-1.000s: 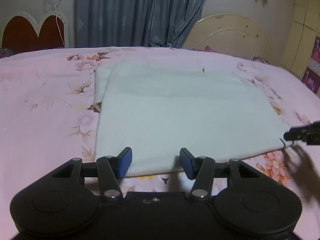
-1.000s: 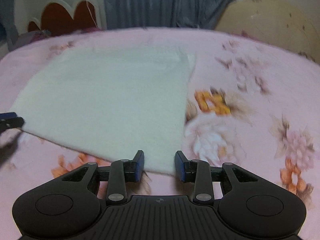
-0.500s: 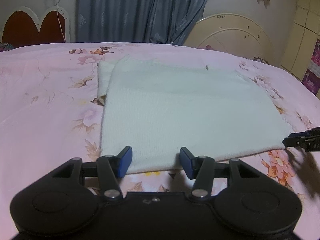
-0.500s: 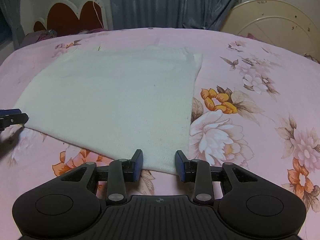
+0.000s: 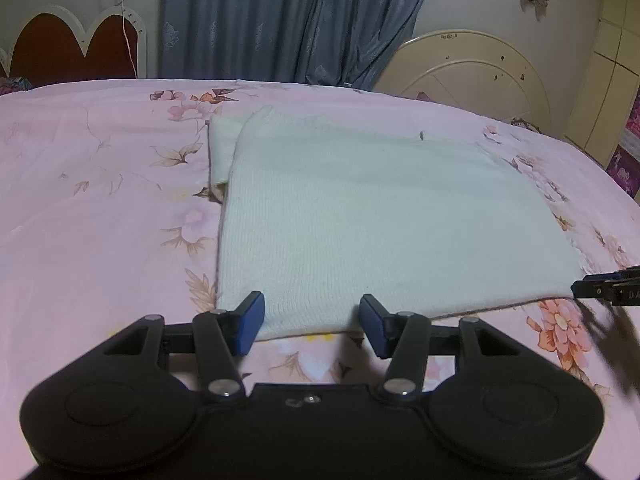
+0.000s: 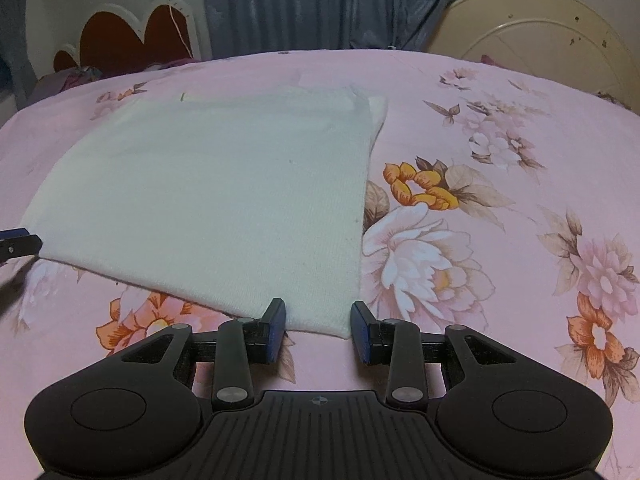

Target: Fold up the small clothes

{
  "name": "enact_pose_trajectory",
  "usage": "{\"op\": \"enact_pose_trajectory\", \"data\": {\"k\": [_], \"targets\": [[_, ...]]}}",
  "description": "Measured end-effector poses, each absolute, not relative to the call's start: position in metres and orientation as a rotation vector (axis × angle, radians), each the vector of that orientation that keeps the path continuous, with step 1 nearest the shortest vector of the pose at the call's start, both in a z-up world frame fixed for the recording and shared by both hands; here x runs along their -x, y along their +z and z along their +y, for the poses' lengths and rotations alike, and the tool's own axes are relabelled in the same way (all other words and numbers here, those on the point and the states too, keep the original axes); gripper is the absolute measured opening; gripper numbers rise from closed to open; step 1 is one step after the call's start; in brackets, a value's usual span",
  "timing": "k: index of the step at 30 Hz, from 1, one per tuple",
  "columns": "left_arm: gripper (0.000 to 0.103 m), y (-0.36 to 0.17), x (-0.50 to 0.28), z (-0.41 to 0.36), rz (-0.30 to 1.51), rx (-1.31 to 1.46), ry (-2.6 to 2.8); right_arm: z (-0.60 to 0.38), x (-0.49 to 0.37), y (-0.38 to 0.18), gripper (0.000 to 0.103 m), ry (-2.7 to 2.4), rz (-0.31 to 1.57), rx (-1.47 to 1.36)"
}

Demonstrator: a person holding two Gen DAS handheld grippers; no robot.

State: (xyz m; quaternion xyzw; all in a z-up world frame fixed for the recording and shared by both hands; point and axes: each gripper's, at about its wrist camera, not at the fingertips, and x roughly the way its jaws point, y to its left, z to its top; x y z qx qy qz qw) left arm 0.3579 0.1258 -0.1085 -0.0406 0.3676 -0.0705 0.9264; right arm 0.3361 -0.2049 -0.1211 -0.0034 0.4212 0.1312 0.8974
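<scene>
Left wrist view alone shows me a folded-under flap at the garment [image 5: 376, 216] far-left edge.
Left gripper [image 5: 312, 322] and right gripper [image 6: 318, 330] both gape, empty, at its near corners.

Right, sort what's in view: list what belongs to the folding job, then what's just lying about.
Job:
- white knit garment
- left hand-held gripper
- right hand-held gripper

Lying about:
- pink floral bedsheet
- blue curtain
- red headboard

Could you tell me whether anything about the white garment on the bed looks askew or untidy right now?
Mostly tidy: the white garment lies flat on the pink floral bedsheet. One flaw: at its far left corner an underlying layer sticks out past the top layer's edge, so the fold is not flush there.
</scene>
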Motion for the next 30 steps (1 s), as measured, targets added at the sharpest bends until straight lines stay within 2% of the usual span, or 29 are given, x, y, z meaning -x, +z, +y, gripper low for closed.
{"op": "enact_pose_trajectory", "data": {"k": [4,7,9,10,12,13,14,16,25,30], "targets": [[0.053,-0.095,-0.352,0.126,0.774,0.112,-0.101,-0.206,-0.333,-0.115,0.035,0.251,0.876,-0.015],[0.054,-0.083,-0.334,0.133,0.742,0.193,-0.061,-0.211,-0.315,-0.099,0.036,0.2,0.809,-0.023],[0.052,-0.086,-0.324,0.142,0.737,0.346,-0.069,-0.218,-0.304,-0.094,0.05,0.214,0.786,-0.074],[0.051,-0.09,-0.321,0.147,0.744,0.426,-0.065,-0.221,-0.3,-0.092,0.052,0.224,0.78,-0.097],[0.043,-0.104,-0.319,0.154,0.761,0.565,-0.047,-0.222,-0.295,-0.088,0.051,0.241,0.768,-0.115],[0.041,-0.111,-0.32,0.157,0.774,0.624,-0.038,-0.221,-0.293,-0.085,0.05,0.254,0.757,-0.123],[0.037,-0.118,-0.321,0.161,0.777,0.696,-0.033,-0.219,-0.292,-0.083,0.037,0.269,0.742,-0.129],[0.036,-0.125,-0.323,0.166,0.758,0.772,-0.017,-0.212,-0.296,-0.078,0.02,0.28,0.734,-0.121],[0.037,-0.147,-0.353,0.174,0.635,0.956,0.011,-0.162,-0.35,-0.078,0.012,0.379,0.736,-0.156],[0.033,-0.152,-0.375,0.173,0.607,0.958,0.015,-0.122,-0.396,-0.087,0.01,0.424,0.753,-0.147]]}}
